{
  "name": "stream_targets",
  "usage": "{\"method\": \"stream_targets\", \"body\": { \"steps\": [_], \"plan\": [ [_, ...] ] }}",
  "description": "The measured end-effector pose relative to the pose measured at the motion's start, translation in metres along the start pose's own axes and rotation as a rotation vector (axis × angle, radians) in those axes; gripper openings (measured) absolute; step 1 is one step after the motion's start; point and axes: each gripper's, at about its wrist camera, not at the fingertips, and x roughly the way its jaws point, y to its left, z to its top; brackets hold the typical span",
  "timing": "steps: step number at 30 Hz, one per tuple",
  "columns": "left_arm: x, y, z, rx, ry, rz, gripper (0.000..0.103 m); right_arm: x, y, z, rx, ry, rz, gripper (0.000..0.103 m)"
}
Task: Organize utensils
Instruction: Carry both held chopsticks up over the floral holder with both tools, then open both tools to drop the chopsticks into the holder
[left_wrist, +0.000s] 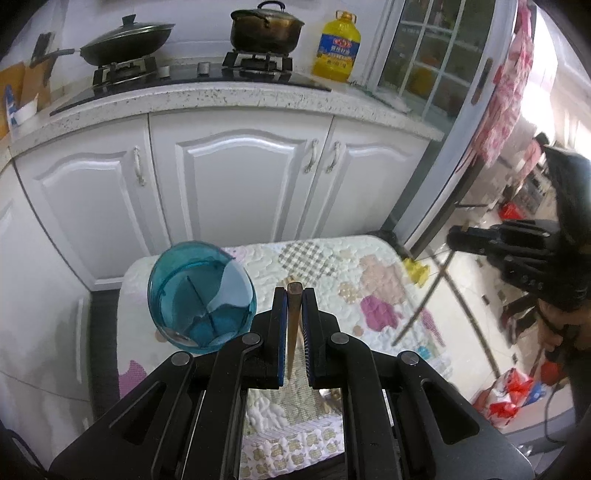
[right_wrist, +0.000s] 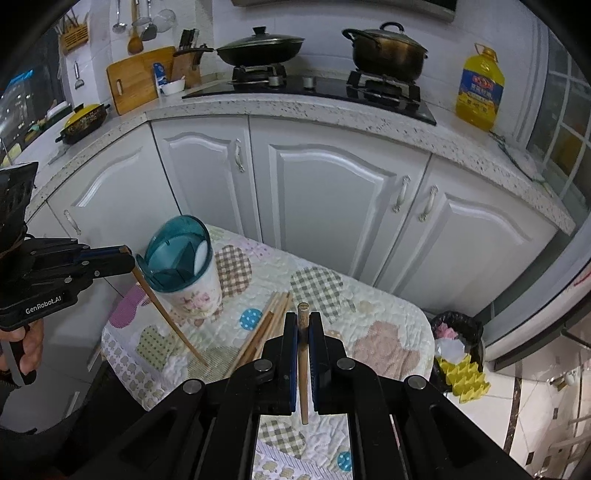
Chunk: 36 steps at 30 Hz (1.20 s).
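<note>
Left gripper (left_wrist: 294, 295): jaws were clamped together on a single brown chopstick (left_wrist: 293, 325), held near its thick end. In the right wrist view the same gripper (right_wrist: 127, 254) came in from the left, its chopstick (right_wrist: 168, 314) slanting down so that the thin tip reached the cloth.

Right gripper (right_wrist: 303, 317): jaws were pressed tight on a paler chopstick (right_wrist: 303, 354), the blunt end standing just above the fingertips and the shaft hanging down between the pads. In the left wrist view this gripper (left_wrist: 458, 236) was at the far right, with its thin stick (left_wrist: 424, 299) trailing diagonally beneath it.

Utensil holder (right_wrist: 188, 273): a floral cup with a teal divided insert, standing upright on the cloth near the table's far left corner, just beside the left gripper's tip. In the left wrist view (left_wrist: 201, 295) its teal rim sat immediately left of the jaws.

Loose chopsticks (right_wrist: 266, 328): a small bundle lay flat on the cloth between the holder and the right gripper, pointing roughly toward the camera.

Table cloth (right_wrist: 384, 343): a quilted patchwork cover over a small table in front of white cabinets (right_wrist: 325, 199).

Bin (right_wrist: 458, 332): black-lined, on the floor to the table's right, with yellow packaging against it.
</note>
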Motion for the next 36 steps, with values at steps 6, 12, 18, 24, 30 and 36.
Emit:
{"method": "stream_targets", "body": {
  "steps": [6,12,18,24,30,36],
  "plan": [
    [-0.031,0.017,0.023,-0.041,-0.062,-0.02,0.006,-0.007,0.025,0.028,-0.041,-0.05,0.017,0.005],
    [-0.072,0.037,0.048,-0.084,-0.156,-0.006,0.006,-0.021,0.052,0.066,-0.048,-0.159,0.064,0.005],
    [-0.093,0.064,0.067,-0.109,-0.212,0.045,0.006,-0.027,0.077,0.105,-0.023,-0.262,0.122,0.005],
    [-0.089,0.086,0.076,-0.109,-0.223,0.112,0.006,-0.016,0.103,0.129,-0.013,-0.321,0.174,0.005],
    [-0.056,0.105,0.071,-0.102,-0.169,0.173,0.006,0.022,0.115,0.145,0.006,-0.29,0.206,0.005],
    [-0.018,0.118,0.059,-0.103,-0.088,0.179,0.006,0.067,0.109,0.147,0.047,-0.23,0.223,0.005]
  ]
}}
